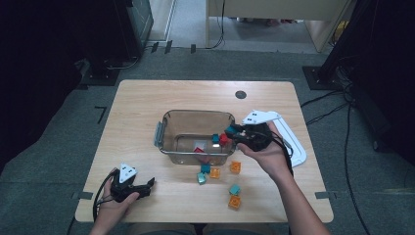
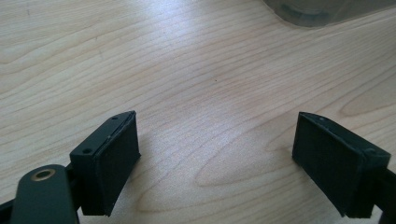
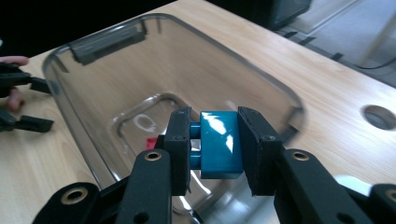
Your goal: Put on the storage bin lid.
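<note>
- The right claw (image 3: 214, 144) is closed on a teal block (image 3: 219, 142), one pad on each opposite face, studs facing one pad. The hold looks firm enough to carry the block without it swinging.
- Right below and ahead of that claw sits the clear plastic bin (image 1: 169, 142). Holding the block above the bin's near right rim suits a release into it, which is probably the step in hand.
- Beneath the claw, on the bin floor, a red block (image 3: 150, 142) already lies, so the sorting seems partly done.
- On the surface (image 1: 147, 98), on the person's side of the right claw, loose blocks wait: orange ones (image 1: 235, 167) and teal ones (image 1: 235, 189), within easy reach for later picks.
- The left claw (image 2: 217, 158) stands wide open with nothing between its pads, parked low over bare wood; the bin's corner lies ahead of it, well apart. It looks idle, kept out of the working hand's way.
</note>
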Tool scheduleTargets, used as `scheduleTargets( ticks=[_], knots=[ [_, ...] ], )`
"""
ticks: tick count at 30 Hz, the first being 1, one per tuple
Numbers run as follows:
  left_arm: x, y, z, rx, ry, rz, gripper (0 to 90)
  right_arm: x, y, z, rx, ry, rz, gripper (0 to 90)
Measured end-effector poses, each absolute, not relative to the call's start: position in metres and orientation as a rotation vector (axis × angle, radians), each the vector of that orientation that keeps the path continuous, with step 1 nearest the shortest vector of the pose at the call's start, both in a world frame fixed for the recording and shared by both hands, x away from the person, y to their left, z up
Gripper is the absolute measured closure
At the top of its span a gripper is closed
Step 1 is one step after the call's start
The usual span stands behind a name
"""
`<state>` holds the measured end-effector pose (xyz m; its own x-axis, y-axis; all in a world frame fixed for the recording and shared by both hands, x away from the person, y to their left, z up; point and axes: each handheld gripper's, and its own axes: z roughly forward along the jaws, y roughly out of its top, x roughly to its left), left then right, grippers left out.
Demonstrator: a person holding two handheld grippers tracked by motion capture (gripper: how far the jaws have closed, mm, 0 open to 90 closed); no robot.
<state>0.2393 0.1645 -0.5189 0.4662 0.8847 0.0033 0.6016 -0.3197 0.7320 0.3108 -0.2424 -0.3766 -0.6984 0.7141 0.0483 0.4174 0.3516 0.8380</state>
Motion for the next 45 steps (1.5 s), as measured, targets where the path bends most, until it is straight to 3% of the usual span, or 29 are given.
scheduleTargets(
  ticks=[3, 7, 15, 25, 35, 45],
  knots=[
    [0.239, 0.165, -0.519, 2.044, 1.230, 0.539, 14.6, 0.314, -0.231, -0.377, 0.989, 2.309, 1.282, 57.4],
    [0.239, 0.165, -0.519, 2.044, 1.228, 0.538, 14.6, 0.314, -0.232, -0.376, 1.000, 2.303, 1.288, 51.4],
    [0.239, 0.165, -0.519, 2.045, 1.228, 0.538, 14.6, 0.301, -0.266, -0.384, 1.080, 2.243, 1.289, 49.6],
    [0.239, 0.165, -0.519, 2.044, 1.229, 0.537, 14.6, 0.279, -0.303, -0.416, 1.171, 2.215, 1.283, 45.1],
    [0.239, 0.165, -0.519, 2.045, 1.228, 0.537, 14.6, 0.276, -0.295, -0.469, 1.182, 2.330, 1.261, 39.7],
    [0.239, 0.165, -0.519, 2.045, 1.228, 0.537, 14.6, 0.280, -0.277, -0.496, 1.136, 2.441, 1.191, 37.2]
  ],
)
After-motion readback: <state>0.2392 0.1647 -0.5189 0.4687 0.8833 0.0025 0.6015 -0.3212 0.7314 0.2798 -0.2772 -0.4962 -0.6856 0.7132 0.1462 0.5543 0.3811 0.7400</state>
